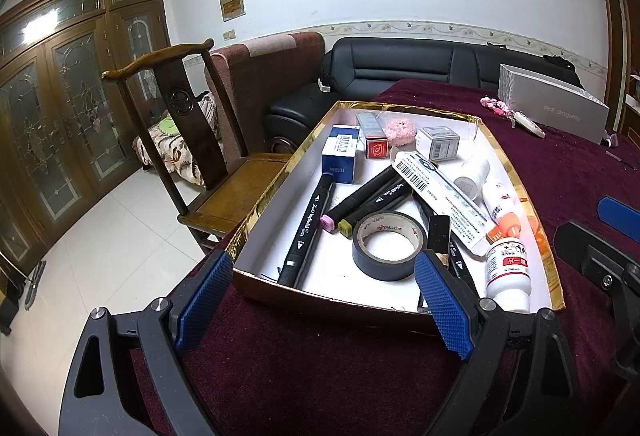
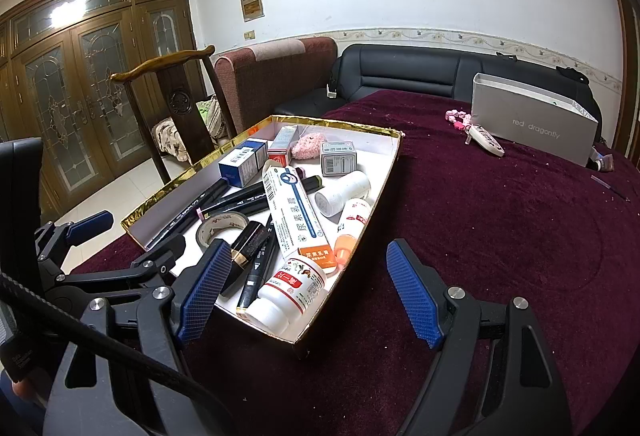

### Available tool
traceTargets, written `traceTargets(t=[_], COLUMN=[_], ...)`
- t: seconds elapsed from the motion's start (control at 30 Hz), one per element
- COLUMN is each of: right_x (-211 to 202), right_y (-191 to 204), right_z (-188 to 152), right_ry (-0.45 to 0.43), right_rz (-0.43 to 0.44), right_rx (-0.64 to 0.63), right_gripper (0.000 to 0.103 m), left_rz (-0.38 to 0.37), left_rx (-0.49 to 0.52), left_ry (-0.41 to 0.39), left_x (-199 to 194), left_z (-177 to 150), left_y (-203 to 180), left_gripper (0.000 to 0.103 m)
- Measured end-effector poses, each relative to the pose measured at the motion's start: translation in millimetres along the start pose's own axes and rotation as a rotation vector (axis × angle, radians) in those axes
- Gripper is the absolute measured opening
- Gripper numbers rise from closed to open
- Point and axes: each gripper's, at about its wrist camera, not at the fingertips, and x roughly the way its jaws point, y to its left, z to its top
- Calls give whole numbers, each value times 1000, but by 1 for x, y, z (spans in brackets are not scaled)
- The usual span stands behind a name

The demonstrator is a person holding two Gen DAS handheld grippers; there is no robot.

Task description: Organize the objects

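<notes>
Left gripper (image 1: 324, 302), right gripper (image 2: 310, 292): black frames, blue knurled finger pads (image 1: 440, 306), silver screws, black cable.

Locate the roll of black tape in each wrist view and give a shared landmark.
Left wrist: roll of black tape lies lower centre in the gold-edged tray, beside the markers.
Right wrist: tape sits centre-left, partly hidden behind the right gripper's left finger.
Shared landmark: grey shoebox.

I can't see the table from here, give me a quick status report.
Left gripper open, empty; right gripper open, empty. Gold-rimmed box cluttered: markers, tape roll, bottles. Nothing blocking.
</notes>
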Motion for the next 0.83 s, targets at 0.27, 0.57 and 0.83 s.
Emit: traceTargets(t=[0.27,0.57,0.83], right_x=[0,1,1], right_y=[0,0,1], right_z=[1,1,1], right_ry=[0,1,-6], right_rz=[1,0,0], right_rx=[-2,-3,-7], right_gripper=[81,81,81], left_rz=[1,7,30], left_rx=[2,4,17], left_ry=[-3,-10,-33], left_x=[0,-1,-4], left_z=[0,1,-1], left_y=[0,-1,-3], left_gripper=[89,89,89])
